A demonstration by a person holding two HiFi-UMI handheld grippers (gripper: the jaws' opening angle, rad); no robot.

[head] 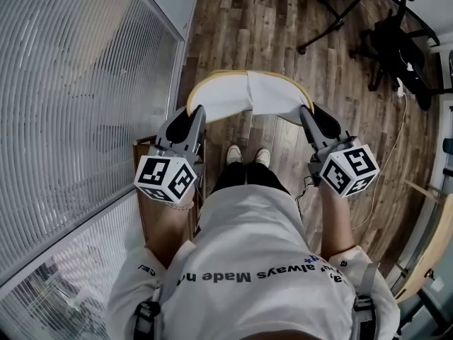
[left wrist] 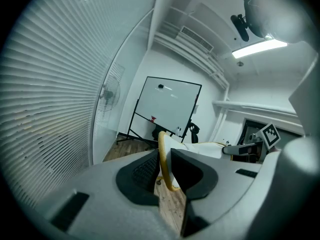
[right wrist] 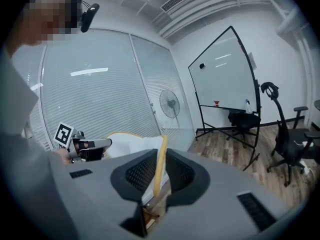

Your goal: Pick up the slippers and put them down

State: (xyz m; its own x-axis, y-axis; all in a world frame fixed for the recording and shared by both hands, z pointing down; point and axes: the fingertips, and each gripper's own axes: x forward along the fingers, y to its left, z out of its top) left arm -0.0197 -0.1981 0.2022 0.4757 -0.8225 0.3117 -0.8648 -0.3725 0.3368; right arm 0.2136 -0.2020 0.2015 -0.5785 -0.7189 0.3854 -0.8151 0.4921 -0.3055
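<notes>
White slippers (head: 223, 96) with yellow rims hung above the wooden floor (head: 248, 20), side by side: one pinched at its rim by the left gripper (head: 191, 117), one by the right gripper (head: 311, 115). Pick-up appeared complete; set-down was outstanding.

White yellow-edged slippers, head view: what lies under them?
Brown wood-plank floor shows around the white yellow-edged slippers; the patch directly beneath them is covered.
</notes>
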